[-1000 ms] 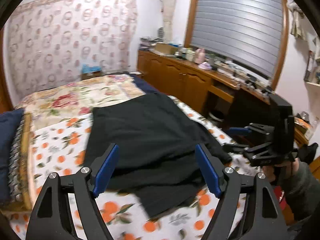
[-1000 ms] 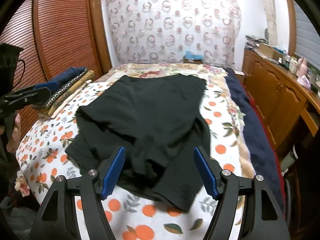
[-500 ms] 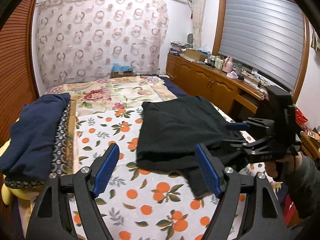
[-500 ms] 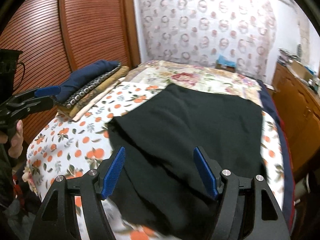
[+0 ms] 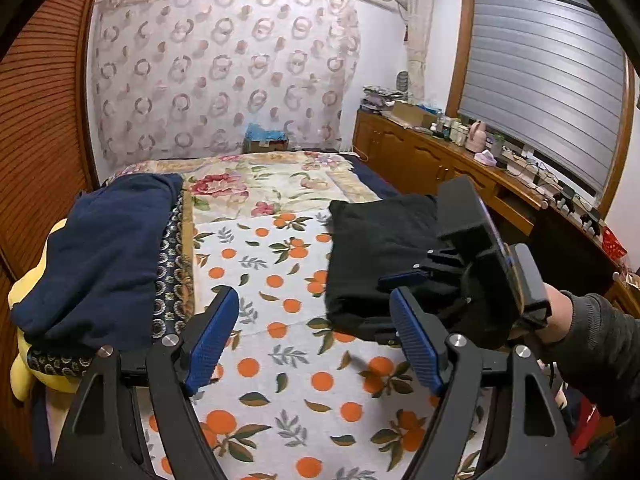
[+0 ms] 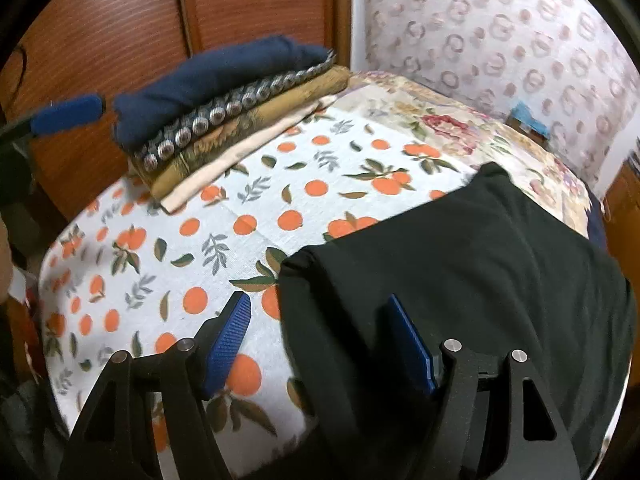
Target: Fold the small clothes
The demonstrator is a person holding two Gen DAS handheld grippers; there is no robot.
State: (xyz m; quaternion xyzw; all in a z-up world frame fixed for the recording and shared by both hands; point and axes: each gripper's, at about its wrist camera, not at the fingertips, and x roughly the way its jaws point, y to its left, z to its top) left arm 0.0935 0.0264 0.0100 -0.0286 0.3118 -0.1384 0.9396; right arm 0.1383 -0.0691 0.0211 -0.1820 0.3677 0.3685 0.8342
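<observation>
A black garment [image 5: 376,256] lies folded on the right half of the bed; it fills the lower right of the right wrist view [image 6: 460,288]. My left gripper [image 5: 316,340] is open and empty above the orange-print sheet, left of the garment. My right gripper [image 6: 320,340] is open, low over the garment's near left edge, with its right finger over the cloth. The right gripper also shows in the left wrist view [image 5: 472,276], over the garment. The left gripper's blue fingertip [image 6: 68,114] shows at the far left of the right wrist view.
A stack of folded clothes with a navy piece on top [image 5: 100,252] lies along the bed's left side [image 6: 224,92]. A wooden wardrobe [image 6: 120,20] stands behind it. A wooden sideboard [image 5: 460,160] with clutter runs along the right wall. The orange-print sheet [image 5: 280,360] covers the bed.
Both views have swung left. The garment now sits narrower, as a folded block on the right. The right gripper has dropped closer to its near left edge.
</observation>
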